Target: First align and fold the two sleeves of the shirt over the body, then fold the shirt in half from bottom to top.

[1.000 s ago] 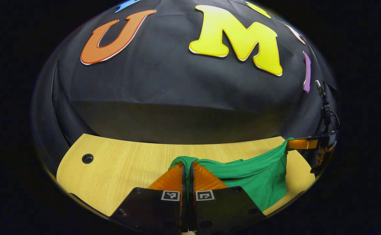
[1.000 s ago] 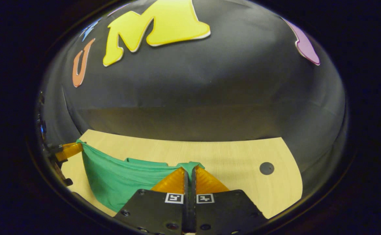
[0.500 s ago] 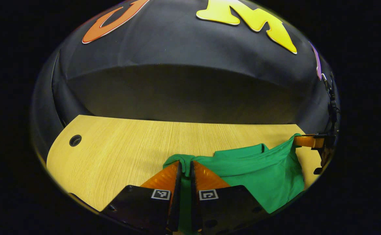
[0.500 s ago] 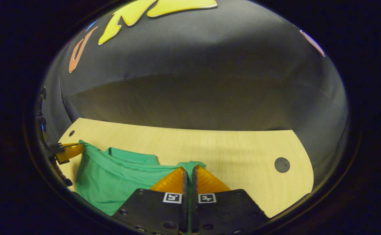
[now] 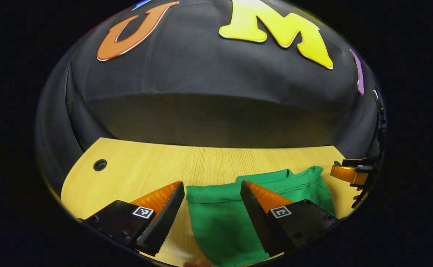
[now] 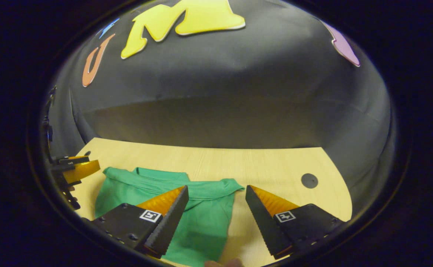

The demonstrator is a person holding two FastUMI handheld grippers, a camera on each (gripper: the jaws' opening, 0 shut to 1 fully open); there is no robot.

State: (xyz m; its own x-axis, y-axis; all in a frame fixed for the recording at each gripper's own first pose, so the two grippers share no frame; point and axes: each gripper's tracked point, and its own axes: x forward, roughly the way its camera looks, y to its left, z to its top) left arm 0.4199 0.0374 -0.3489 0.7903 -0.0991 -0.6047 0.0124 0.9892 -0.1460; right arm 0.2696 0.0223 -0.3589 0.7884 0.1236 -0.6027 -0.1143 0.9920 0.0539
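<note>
Left tongs [image 5: 212, 185]: released, fingers spread wide, hovering over the left part of the shirt, not touching the cloth.
Green shirt [image 5: 220, 218]: lying folded on the wooden worktop [image 5: 201, 163], near its front edge; a straight folded hem faces the wall, and the collar band peeks out behind it.
Shirt in the right gripper view [image 6: 201, 218]: smooth compact rectangle, with few wrinkles.
Right tongs [image 6: 216, 189]: released too, fingers wide apart above the right edge of the shirt.
Worktop holes: one round hole [image 5: 99, 164] at the far left, one [image 6: 308, 180] at the far right.
</note>
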